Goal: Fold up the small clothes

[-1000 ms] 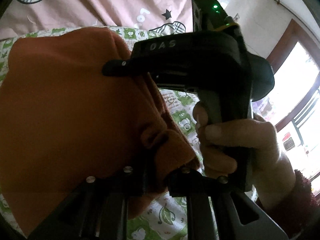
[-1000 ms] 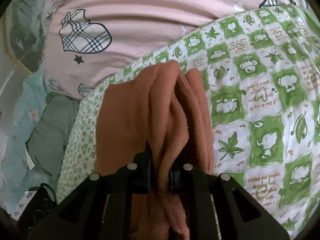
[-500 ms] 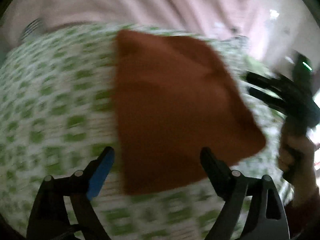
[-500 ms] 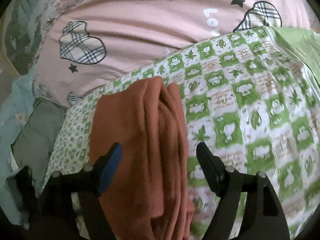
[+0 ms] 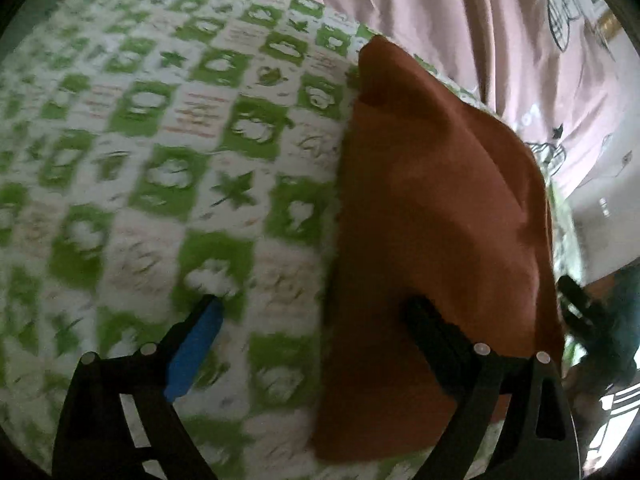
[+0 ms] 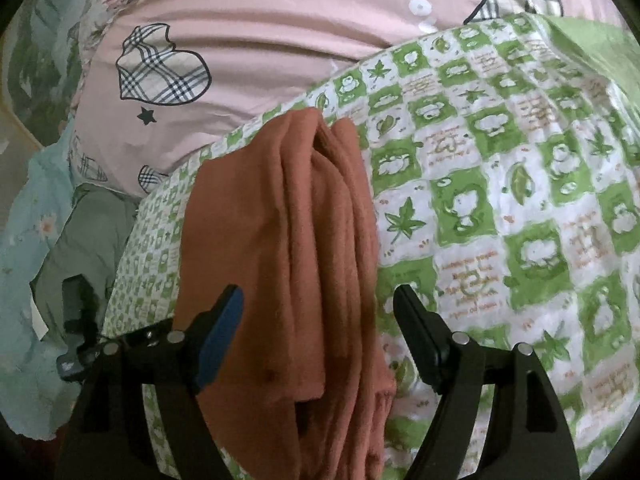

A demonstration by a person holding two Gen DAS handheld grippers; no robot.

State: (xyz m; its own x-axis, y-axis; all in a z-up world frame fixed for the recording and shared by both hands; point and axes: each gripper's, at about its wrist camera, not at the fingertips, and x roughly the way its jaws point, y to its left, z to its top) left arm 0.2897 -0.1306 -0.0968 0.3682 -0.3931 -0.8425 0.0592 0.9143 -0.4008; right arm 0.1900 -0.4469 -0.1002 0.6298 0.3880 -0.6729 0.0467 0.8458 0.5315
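Both grippers have just let go of the orange garment (image 6: 288,248), which now lies folded on the green checked quilt (image 6: 500,208), close to the pink bedding (image 6: 260,32) behind it. From the right gripper (image 6: 316,320), whose jaws stand wide and empty, the garment runs lengthwise straight ahead, its near end between the fingers. The left gripper (image 5: 316,328), also wide open and empty, has swung to the garment's left edge, so I judge the right hand better placed.
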